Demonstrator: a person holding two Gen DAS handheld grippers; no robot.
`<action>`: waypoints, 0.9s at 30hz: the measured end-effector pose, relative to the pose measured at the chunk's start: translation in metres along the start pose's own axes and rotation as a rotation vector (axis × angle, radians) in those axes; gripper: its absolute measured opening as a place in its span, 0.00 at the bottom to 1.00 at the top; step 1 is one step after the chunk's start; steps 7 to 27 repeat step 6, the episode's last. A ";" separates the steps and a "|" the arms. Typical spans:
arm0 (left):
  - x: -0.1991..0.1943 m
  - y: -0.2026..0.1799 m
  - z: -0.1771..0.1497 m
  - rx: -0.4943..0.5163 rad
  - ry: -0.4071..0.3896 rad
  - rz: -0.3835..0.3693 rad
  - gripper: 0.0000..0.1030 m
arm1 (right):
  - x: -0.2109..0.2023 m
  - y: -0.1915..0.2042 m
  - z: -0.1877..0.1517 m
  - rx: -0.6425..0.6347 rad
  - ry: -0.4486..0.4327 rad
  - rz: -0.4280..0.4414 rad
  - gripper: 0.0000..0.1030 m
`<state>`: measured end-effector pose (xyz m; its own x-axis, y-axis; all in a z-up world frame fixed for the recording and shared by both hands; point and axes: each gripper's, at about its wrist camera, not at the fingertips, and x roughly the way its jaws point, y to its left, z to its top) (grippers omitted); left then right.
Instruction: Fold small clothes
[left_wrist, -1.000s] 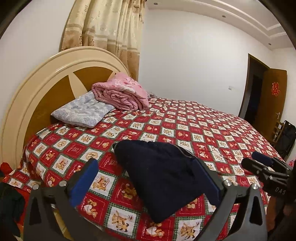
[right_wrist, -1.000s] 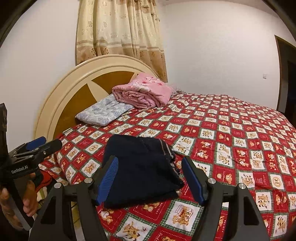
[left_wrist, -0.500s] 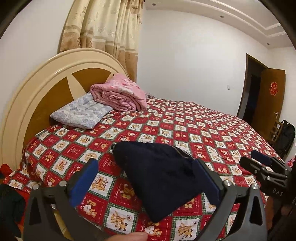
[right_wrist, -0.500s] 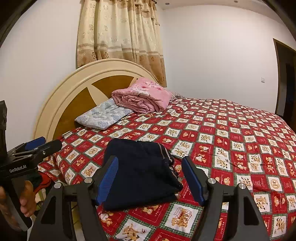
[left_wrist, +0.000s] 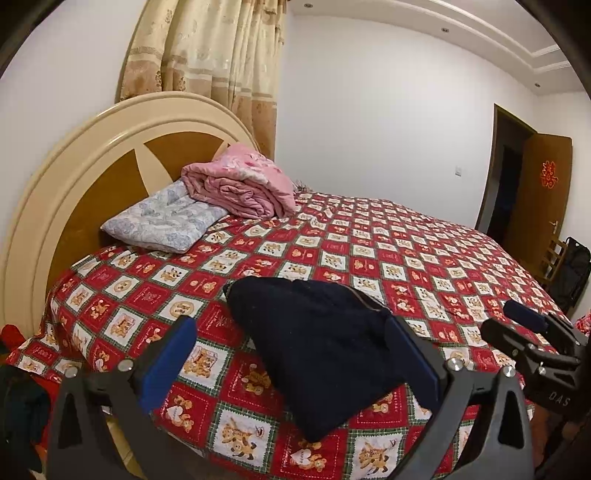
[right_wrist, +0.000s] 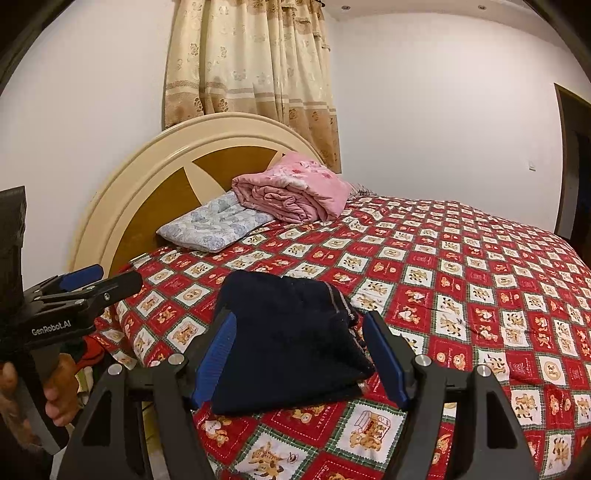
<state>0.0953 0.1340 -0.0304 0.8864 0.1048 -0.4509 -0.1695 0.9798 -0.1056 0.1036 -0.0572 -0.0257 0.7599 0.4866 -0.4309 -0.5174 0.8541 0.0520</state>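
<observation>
The left tool (left_wrist: 291, 365) has its two blue pads spread wide, with nothing held between them. The right tool (right_wrist: 299, 358) is also spread wide and holds nothing. Both tools hang in the air just in front of the folded dark navy cloth (right_wrist: 288, 339), and do not touch it. A hand (right_wrist: 55, 391) grips the handle of the left tool.

The folded dark navy cloth lies on the bed with the red bear-picture cover (right_wrist: 461, 280), near the bed's front edge. Far behind the cloth, a pale blue flowery pillow (left_wrist: 166, 218) lies by the round cream and brown headboard (left_wrist: 92, 162). A folded pink blanket (left_wrist: 243, 181) rests partly on that pillow. A tan curtain (right_wrist: 255, 62) hangs behind the headboard.
</observation>
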 end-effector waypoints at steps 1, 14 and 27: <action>0.001 0.000 0.000 0.003 -0.001 0.001 1.00 | 0.000 0.000 -0.001 0.000 0.000 0.000 0.70; 0.002 -0.005 -0.003 0.030 -0.019 0.012 1.00 | 0.000 0.000 -0.001 0.002 0.001 0.002 0.70; 0.002 -0.005 -0.003 0.030 -0.019 0.012 1.00 | 0.000 0.000 -0.001 0.002 0.001 0.002 0.70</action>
